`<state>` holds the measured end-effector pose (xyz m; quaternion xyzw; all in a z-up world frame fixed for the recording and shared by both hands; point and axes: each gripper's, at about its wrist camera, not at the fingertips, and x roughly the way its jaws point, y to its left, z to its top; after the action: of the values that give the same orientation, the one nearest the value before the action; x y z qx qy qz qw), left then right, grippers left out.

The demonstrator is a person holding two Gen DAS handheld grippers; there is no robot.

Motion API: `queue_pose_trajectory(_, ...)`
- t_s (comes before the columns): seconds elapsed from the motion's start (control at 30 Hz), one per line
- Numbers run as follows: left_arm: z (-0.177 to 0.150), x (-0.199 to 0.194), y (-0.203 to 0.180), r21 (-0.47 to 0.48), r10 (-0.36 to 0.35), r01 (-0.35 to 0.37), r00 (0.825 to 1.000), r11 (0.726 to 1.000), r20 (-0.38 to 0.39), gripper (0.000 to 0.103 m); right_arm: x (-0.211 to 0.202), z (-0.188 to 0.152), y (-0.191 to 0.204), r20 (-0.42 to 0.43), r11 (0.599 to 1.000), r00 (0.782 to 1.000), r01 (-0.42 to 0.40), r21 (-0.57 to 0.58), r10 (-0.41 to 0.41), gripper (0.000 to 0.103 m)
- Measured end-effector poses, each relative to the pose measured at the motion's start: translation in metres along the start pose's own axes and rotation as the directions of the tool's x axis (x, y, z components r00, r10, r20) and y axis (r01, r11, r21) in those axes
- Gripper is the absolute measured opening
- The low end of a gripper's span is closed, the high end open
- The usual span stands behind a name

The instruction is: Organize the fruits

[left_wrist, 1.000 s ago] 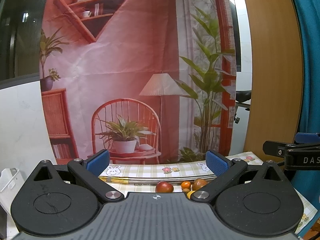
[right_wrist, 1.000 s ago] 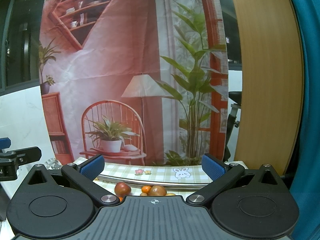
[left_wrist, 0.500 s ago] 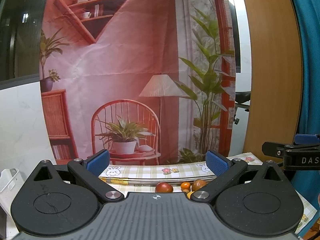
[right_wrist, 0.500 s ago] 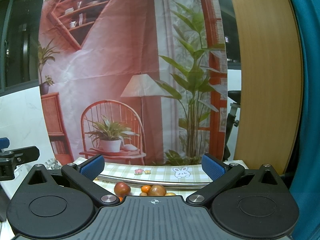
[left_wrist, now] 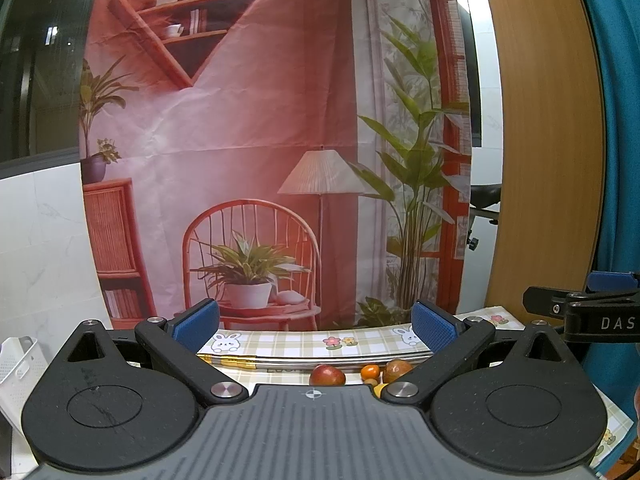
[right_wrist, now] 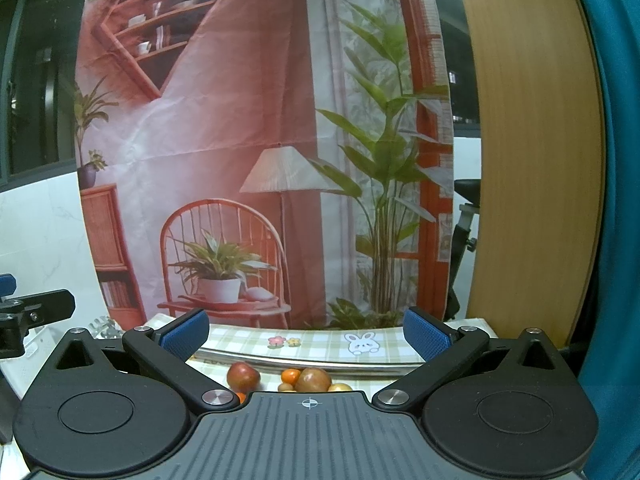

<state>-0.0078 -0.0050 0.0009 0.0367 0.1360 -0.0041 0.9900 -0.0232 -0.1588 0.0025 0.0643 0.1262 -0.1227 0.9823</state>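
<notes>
- The table (right_wrist: 320, 342), under a checked cloth with rabbit and flower prints, carries every fruit loose; I judge the sorting not yet begun.
- The left tool (left_wrist: 316, 322) and right tool (right_wrist: 306, 328) hang above it, blue-padded jaws spread wide, holding nothing.
- A round red fruit (right_wrist: 243, 377), a brown one (right_wrist: 313, 380) and a small orange one (right_wrist: 291, 376) cluster at six o'clock in both views.

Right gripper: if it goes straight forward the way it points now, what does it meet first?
Probably nothing near. The right gripper points level, its jaws open, above the fruits on the checked cloth. The printed backdrop seems first, though depth is unclear.
</notes>
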Motion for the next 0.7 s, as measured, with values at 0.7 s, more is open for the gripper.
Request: queue_pose_trajectory(0.7, 0.0001, 0.0002, 0.0028, -0.023, -0.022, 0.022, 1.000, 0.999, 0.007, 0.103, 0.0014, -0.0013, -0.0013, -0.005, 1.000, 1.000, 0.000, 0.006, 0.000, 0.103)
